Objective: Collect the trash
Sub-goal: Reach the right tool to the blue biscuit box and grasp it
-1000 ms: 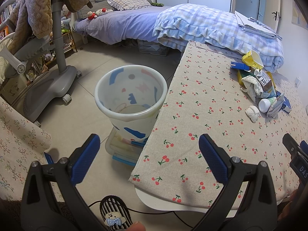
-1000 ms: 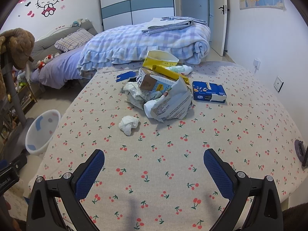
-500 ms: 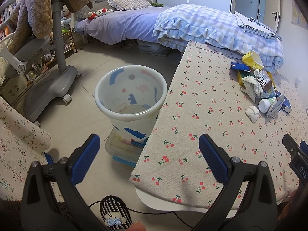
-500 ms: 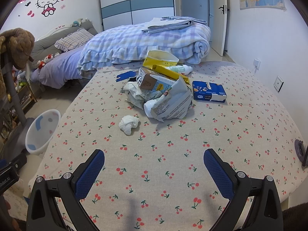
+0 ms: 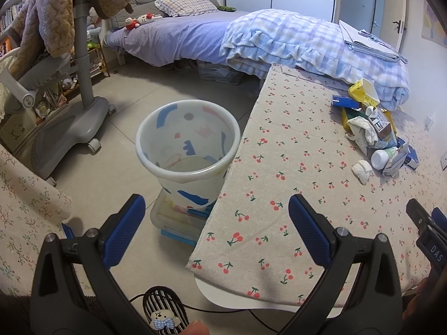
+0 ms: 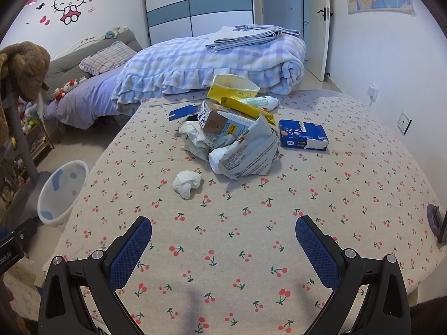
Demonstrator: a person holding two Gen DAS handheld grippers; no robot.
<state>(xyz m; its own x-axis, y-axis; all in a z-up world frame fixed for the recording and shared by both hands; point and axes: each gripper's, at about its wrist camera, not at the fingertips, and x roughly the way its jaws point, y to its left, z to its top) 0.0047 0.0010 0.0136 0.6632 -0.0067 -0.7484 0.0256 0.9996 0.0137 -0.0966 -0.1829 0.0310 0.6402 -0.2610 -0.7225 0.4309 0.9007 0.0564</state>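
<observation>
A heap of trash [image 6: 232,136] lies mid-table: crumpled paper, a carton, a yellow cup, a plastic bottle and a grey wrapper. A crumpled white tissue [image 6: 186,183] lies apart, nearer to me; a blue box [image 6: 303,138] lies right of the heap. The heap also shows in the left wrist view [image 5: 374,136]. A white bin with blue and pink shapes [image 5: 187,150] stands on the floor beside the table's left edge. My left gripper [image 5: 216,212] is open and empty, near the bin and the table corner. My right gripper [image 6: 223,231] is open and empty above the tablecloth, short of the tissue.
The cherry-print tablecloth [image 6: 251,237] covers the table. A bed with a checked blanket [image 6: 195,64] stands behind. A grey chair base [image 5: 67,122] and a clear storage box [image 5: 178,220] under the bin are on the floor. A slipper [image 5: 164,312] lies below.
</observation>
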